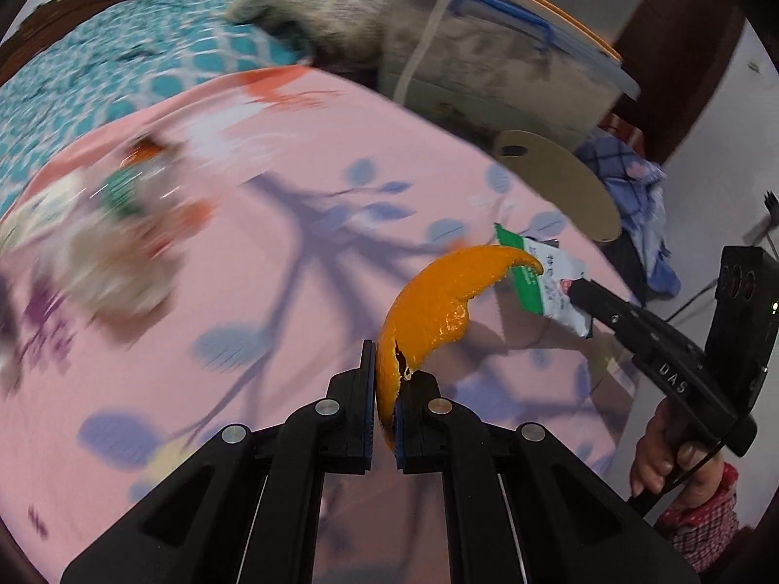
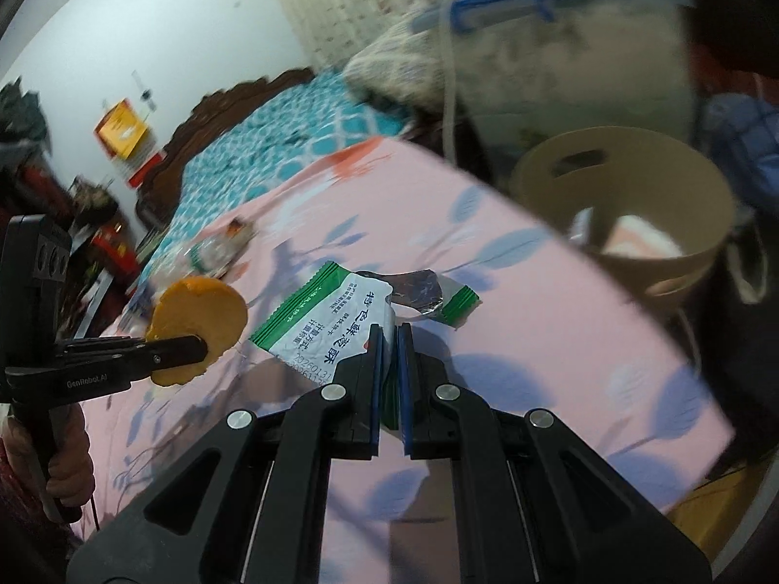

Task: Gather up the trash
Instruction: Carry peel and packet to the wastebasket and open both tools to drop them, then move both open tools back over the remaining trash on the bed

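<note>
The left gripper (image 1: 384, 389) is clenched on a curled strip of orange peel (image 1: 438, 306), bright orange outside, paler inside, held above the pink leaf-patterned surface (image 1: 292, 292). The right gripper (image 2: 389, 345) is clamped on a torn snack wrapper (image 2: 336, 321), white and green with printed characters and a silver inner lining. A beige bin (image 2: 628, 204) stands just beyond the surface's edge. More litter (image 2: 219, 248), blurred, lies farther back.
</note>
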Demonstrator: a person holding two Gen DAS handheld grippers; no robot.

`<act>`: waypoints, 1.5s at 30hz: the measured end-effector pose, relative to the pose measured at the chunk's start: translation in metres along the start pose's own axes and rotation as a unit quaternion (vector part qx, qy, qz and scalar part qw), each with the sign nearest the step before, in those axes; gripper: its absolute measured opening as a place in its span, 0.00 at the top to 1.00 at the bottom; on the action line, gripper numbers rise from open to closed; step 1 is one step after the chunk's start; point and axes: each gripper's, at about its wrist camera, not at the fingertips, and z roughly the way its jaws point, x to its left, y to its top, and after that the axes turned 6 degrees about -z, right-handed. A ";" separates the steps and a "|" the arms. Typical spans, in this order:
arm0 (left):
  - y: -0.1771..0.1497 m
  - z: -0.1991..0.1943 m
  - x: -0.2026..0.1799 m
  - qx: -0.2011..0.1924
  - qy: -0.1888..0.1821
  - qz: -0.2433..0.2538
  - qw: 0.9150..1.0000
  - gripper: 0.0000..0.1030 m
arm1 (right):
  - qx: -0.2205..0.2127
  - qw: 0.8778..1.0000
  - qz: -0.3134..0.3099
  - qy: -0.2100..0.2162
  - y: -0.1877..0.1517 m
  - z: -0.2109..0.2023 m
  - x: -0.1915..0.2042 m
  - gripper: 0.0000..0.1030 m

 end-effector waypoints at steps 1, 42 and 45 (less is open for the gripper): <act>0.007 0.006 -0.009 0.002 -0.005 0.006 1.000 0.95 | -0.005 1.000 0.005 -0.006 0.002 -0.003 -0.008 0.92; 0.093 0.034 -0.065 -0.136 0.072 -0.038 0.987 0.48 | -0.083 0.993 0.083 -0.003 0.088 -0.025 -0.096 0.29; 0.071 0.008 -0.028 -0.151 0.113 -0.053 0.981 0.48 | -0.079 0.995 0.056 0.024 0.090 -0.018 -0.055 0.29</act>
